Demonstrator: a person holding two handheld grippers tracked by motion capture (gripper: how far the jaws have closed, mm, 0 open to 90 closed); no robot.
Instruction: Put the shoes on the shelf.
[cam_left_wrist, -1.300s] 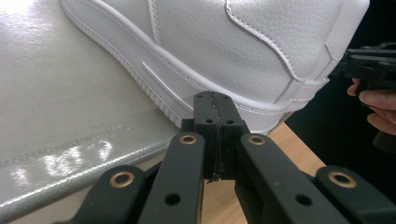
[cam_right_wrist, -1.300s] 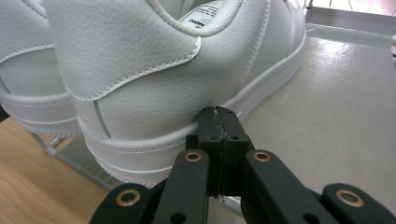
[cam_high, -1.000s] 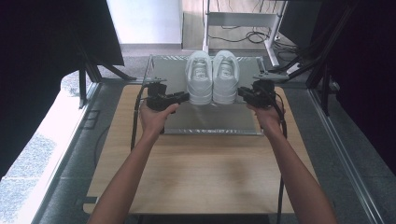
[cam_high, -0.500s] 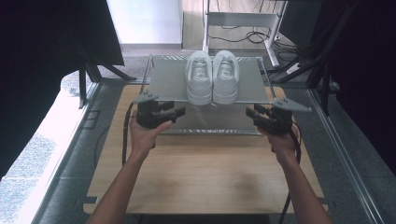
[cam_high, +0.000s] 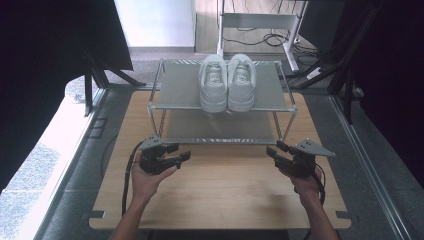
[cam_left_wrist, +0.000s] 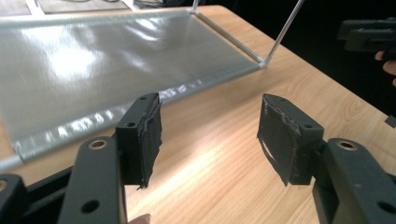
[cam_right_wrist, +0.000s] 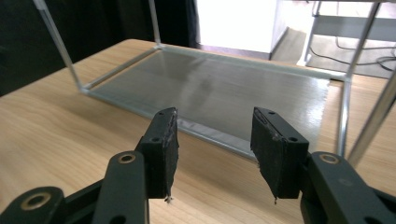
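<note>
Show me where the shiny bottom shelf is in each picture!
High view: the bottom shelf is mid-picture, below the shelf with the white shoes.
Left gripper view: upper left, beyond the jaws.
Right gripper view: centre, beyond the jaws.
Shared landmark: the wooden table it stands on.

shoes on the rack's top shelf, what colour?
White, both shoes, standing side by side on the grey top shelf. The high view shows them best.
</note>
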